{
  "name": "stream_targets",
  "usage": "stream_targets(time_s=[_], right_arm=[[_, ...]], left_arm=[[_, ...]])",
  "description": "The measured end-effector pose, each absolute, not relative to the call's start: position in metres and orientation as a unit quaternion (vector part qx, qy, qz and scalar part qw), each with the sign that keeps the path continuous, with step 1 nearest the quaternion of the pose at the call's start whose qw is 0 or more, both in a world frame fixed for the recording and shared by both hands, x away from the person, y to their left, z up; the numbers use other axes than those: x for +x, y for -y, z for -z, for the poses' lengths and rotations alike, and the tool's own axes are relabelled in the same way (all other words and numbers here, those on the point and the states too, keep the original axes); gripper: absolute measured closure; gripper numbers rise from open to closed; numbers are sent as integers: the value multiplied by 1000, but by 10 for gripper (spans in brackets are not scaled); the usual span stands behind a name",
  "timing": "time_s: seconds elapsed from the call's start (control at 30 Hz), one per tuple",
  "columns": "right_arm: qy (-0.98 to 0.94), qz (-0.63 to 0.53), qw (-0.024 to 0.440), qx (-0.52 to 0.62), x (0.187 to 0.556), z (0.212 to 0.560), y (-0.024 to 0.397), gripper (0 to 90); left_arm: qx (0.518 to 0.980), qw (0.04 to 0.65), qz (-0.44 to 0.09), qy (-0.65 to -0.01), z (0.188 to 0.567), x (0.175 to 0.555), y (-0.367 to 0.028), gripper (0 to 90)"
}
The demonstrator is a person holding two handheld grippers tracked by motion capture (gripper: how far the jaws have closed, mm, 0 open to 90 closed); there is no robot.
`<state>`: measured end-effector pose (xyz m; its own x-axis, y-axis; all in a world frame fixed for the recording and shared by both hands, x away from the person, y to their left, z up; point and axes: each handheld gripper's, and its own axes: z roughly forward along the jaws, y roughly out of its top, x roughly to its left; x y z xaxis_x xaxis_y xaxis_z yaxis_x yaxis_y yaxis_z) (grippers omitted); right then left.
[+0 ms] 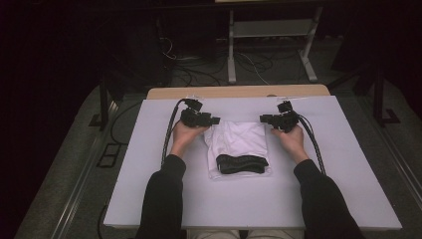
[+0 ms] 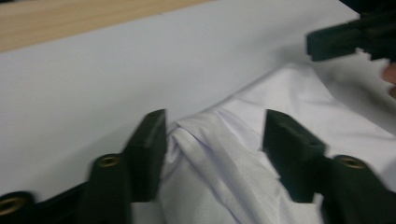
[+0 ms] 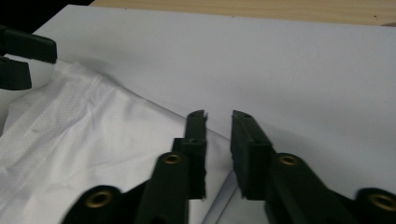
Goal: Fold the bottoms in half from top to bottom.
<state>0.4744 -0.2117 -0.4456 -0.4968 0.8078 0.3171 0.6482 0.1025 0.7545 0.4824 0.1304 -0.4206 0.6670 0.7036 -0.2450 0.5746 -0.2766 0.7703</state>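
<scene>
Sleeves come in from the near edge of the table, and just beyond them lies a folded white shirt, about midway between left and right, with a dark rolled item resting across its near end. I cannot tell what that dark piece is.

By its look the shirt is light, thin and limp: it will sag and bunch where pinched, slide easily on the smooth white table, and lose its fold if pulled from one side alone. Its two far corners, one for each hand, seem the best places to grip, pinching through all the layers at once.

At the far left corner sits the left tool. In the left gripper view its jaws stand well apart, straddling a puckered ridge of cloth; the fabric lies between them but the pads do not squeeze it, so this grip is released.

On the far right corner is the right tool. In the right gripper view its jaws are only narrowly parted, with a slim gap showing. The shirt's edge runs under the left jaw, and nothing looks pinched, so this one is let go as well.
</scene>
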Motion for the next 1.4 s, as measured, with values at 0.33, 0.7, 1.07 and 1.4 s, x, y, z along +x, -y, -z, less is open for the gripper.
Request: stream_targets(time_s=[0.33,0.7,1.07,1.4], right_arm=[[-756,-453,82,465,463,434,209,211],[-754,-461,94,458,441,413,223,0],[-757,-472,101,441,419,399,236,0],[-765,-470,93,429,397,405,237,0]], left_arm=[[780,484,-39,-395,410,473,-133,40],[788,489,-60,-369,394,454,-129,0],[783,502,-56,-362,387,437,-137,0],[781,508,-60,-358,391,415,-149,0]])
